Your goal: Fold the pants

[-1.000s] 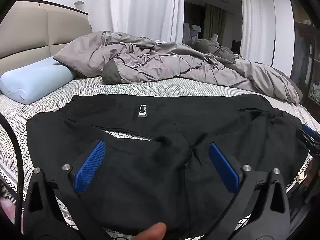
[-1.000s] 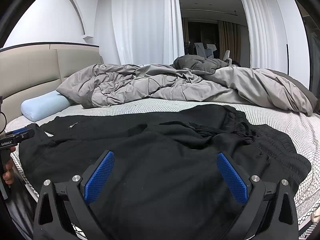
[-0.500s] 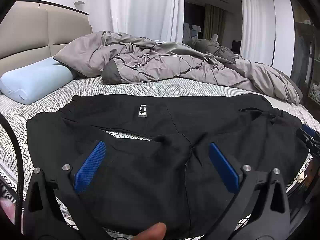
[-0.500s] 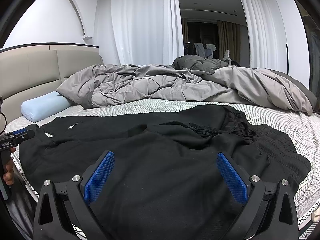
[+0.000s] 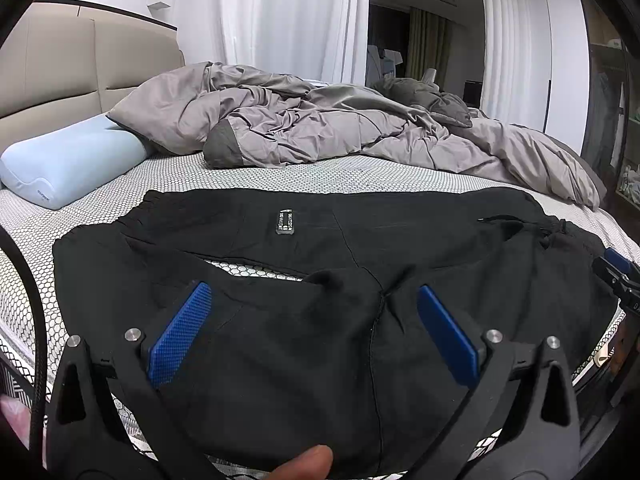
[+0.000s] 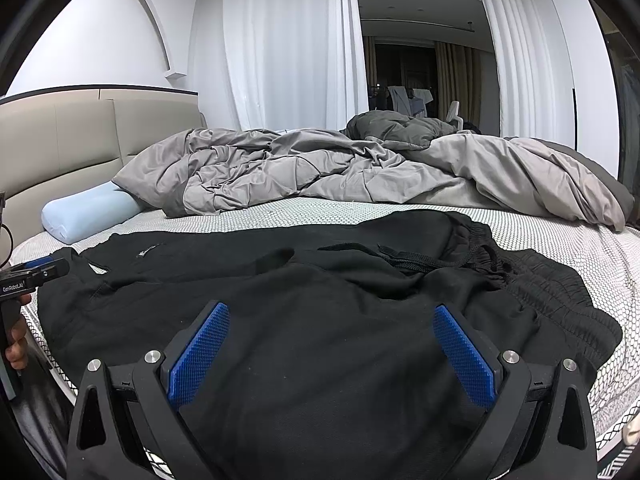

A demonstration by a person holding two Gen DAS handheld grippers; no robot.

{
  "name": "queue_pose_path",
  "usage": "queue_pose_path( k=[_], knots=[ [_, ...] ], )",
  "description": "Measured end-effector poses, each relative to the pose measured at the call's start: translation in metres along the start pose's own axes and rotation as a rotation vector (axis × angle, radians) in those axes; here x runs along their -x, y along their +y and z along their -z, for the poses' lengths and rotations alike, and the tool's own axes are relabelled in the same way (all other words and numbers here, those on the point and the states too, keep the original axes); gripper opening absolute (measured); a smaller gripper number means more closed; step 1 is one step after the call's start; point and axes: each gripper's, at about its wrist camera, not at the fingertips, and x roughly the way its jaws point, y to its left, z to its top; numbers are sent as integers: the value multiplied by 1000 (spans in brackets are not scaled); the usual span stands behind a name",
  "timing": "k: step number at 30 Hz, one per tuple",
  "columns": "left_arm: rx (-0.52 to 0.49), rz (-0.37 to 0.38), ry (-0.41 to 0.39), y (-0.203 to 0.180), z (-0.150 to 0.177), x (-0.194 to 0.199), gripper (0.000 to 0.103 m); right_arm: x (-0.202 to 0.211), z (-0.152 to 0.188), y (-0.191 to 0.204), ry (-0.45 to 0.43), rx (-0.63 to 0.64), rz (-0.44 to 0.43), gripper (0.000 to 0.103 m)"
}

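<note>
Black pants (image 5: 320,320) lie spread across the near side of the bed, legs to the left and the drawstring waistband (image 6: 520,276) to the right. A small label (image 5: 285,222) shows on the far leg. A strip of mattress shows between the two legs. My left gripper (image 5: 312,304) is open and empty, hovering over the near leg by the crotch seam. My right gripper (image 6: 332,328) is open and empty over the seat of the pants (image 6: 320,340). Each gripper shows at the edge of the other's view.
A rumpled grey duvet (image 5: 340,132) lies along the far side of the bed. A light blue pillow (image 5: 68,164) sits at the left by the beige headboard (image 5: 60,64). The white honeycomb mattress cover (image 5: 320,176) shows between duvet and pants. White curtains hang behind.
</note>
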Motion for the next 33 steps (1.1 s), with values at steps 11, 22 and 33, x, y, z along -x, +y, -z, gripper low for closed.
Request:
queue_pose_path(
  k=[11,22,33],
  knots=[
    [2,-3,2,2,0,1,102,1,0,1,-10,3,1,103],
    [204,-14,10,47,-11,6,102,3,-12,-21,-12,-32,75,103],
    [508,-218,70,185,-16,22,102,-2,-75,-122,-8,-57,188,103]
  ],
)
